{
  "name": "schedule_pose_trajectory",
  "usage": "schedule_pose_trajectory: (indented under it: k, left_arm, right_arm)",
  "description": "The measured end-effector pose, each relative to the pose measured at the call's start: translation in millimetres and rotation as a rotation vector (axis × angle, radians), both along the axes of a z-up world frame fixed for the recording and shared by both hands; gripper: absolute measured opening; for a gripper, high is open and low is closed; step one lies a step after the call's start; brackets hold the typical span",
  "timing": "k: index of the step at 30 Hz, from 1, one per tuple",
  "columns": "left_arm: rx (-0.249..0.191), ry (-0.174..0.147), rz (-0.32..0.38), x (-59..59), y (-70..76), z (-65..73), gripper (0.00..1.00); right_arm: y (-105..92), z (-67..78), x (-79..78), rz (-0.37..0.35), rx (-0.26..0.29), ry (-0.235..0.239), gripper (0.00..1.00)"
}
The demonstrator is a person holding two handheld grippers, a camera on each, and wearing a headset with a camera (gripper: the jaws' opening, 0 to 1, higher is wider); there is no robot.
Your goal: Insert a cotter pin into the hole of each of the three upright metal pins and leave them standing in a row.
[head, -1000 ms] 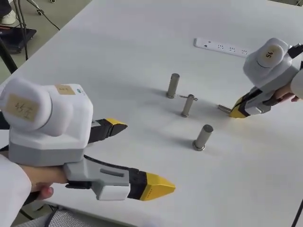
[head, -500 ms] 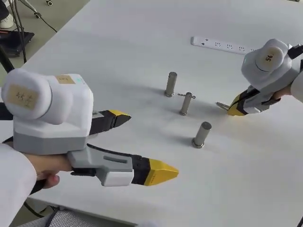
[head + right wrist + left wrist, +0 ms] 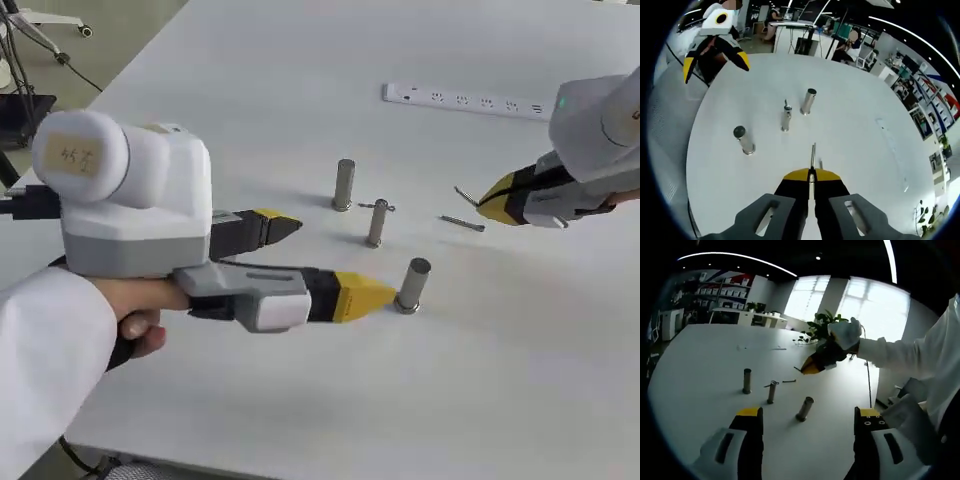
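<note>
Three upright metal pins stand in a diagonal row on the white table: a far pin [image 3: 343, 185], a middle pin [image 3: 376, 222] with a cotter pin [image 3: 378, 206] through its top, and a near pin [image 3: 412, 285]. My left gripper [image 3: 330, 260] is open, its lower fingertip close beside the near pin. Above the table to the right of the row, my right gripper [image 3: 493, 201] is shut on a cotter pin [image 3: 812, 154] that sticks out ahead of its tips. Another loose cotter pin [image 3: 462, 223] lies flat below it. The left gripper view has the row of pins [image 3: 771, 392] between its open jaws.
A white power strip [image 3: 465, 100] lies at the far side of the table. The table's left edge drops to a floor with cables and a stand. Bare tabletop surrounds the pins on all sides.
My right gripper has risen off the table with a cotter pin in it, leaving one lying there. My left gripper has moved right, up beside the near pin.
</note>
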State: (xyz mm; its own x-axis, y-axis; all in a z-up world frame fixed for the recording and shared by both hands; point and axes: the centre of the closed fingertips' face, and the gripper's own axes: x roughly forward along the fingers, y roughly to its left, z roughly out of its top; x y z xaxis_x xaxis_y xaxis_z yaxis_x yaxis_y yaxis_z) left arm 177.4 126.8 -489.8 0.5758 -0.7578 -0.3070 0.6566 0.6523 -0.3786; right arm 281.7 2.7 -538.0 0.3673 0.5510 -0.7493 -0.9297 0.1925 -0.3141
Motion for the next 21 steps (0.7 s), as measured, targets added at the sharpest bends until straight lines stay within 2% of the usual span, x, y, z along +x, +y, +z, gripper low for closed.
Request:
schedule_pose_trajectory:
  k: [2,4,6,9,10,12,13,15,18,21]
  left_arm:
    - [-0.027,-0.003,0.011,6.7,-1.8,5.3,0.59]
    - [-0.063,0.017,0.005,12.2,-7.1,8.8,0.59]
    - [-0.062,0.026,-0.004,17.1,-12.3,9.6,0.58]
    - [-0.058,0.064,-0.043,18.9,-24.6,8.9,0.53]
    - [-0.062,0.074,-0.053,19.2,-28.5,9.2,0.52]
    - [-0.075,0.076,-0.071,21.0,-36.9,11.5,0.51]
    - [-0.078,0.072,-0.078,21.2,-39.2,12.2,0.47]
    - [-0.090,0.086,-0.107,21.0,-48.4,13.9,0.39]
    - [-0.133,0.140,-0.136,20.3,-63.7,16.1,0.32]
    - [-0.141,0.168,-0.159,19.5,-73.7,14.6,0.27]
  right_arm:
    - [1.3,7.1,-9.1,0.015,0.011,-0.039,0.00]
    - [1.6,11.5,-16.4,0.026,0.013,-0.071,0.00]
    - [2.6,16.8,-25.9,0.024,0.033,-0.093,0.00]
    - [6.3,26.4,-38.7,0.031,0.061,-0.128,0.00]
    - [7.5,34.0,-41.4,0.045,0.056,-0.187,0.00]
    - [8.3,39.7,-49.7,0.068,0.028,-0.235,0.00]
    - [10.5,41.6,-53.6,0.072,0.034,-0.241,0.00]
    - [14.8,45.0,-64.3,0.080,0.048,-0.229,0.00]
    - [21.2,47.0,-76.2,0.091,0.064,-0.219,0.00]
    - [24.3,45.5,-80.7,0.110,0.061,-0.234,0.00]
